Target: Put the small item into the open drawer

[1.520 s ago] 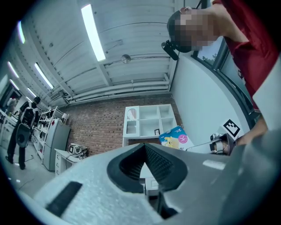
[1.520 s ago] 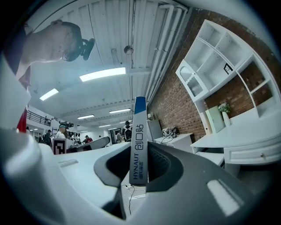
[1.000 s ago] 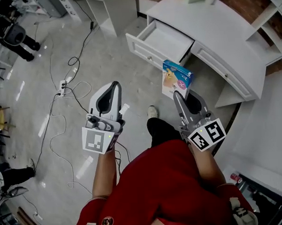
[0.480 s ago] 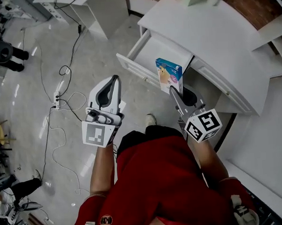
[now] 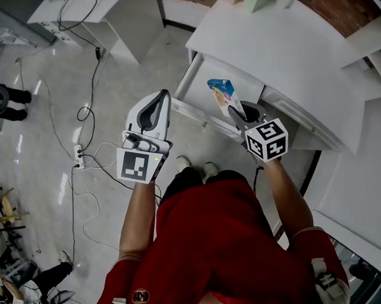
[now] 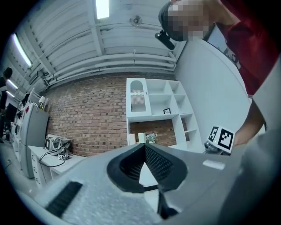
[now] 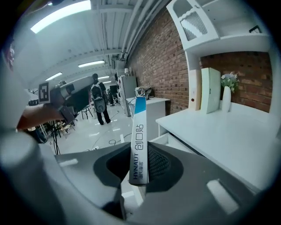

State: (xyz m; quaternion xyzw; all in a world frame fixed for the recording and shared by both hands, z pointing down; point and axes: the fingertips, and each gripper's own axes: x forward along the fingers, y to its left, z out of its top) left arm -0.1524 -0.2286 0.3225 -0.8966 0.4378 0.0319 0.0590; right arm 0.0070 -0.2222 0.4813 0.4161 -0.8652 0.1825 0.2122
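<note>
- The white bench (image 5: 286, 43) fills the far right of the head view. Its open drawer (image 5: 204, 71) is pulled out toward me on the bench's left side, and its bare white bottom shows.
- My right gripper (image 5: 231, 110) is the nearer of my two to the drawer cavity. It points away from me and slightly downward, at the drawer's near front edge.
- My left gripper (image 5: 160, 96) hovers just left of the drawer's front corner. Its jaws are closed tip to tip with nothing between them.
- The small flat box (image 5: 222, 91), blue and white, is clamped in my right jaws by its lower end.
- In the right gripper view the box (image 7: 138, 145) stands edge-on, with its long axis running straight out from the jaws.
- The box's free end appears to hang over the drawer's opening, clear of the drawer bottom.
- As I judge it, the drawer lies ahead of and below the box, so the coming move is forward and down before I let go.
</note>
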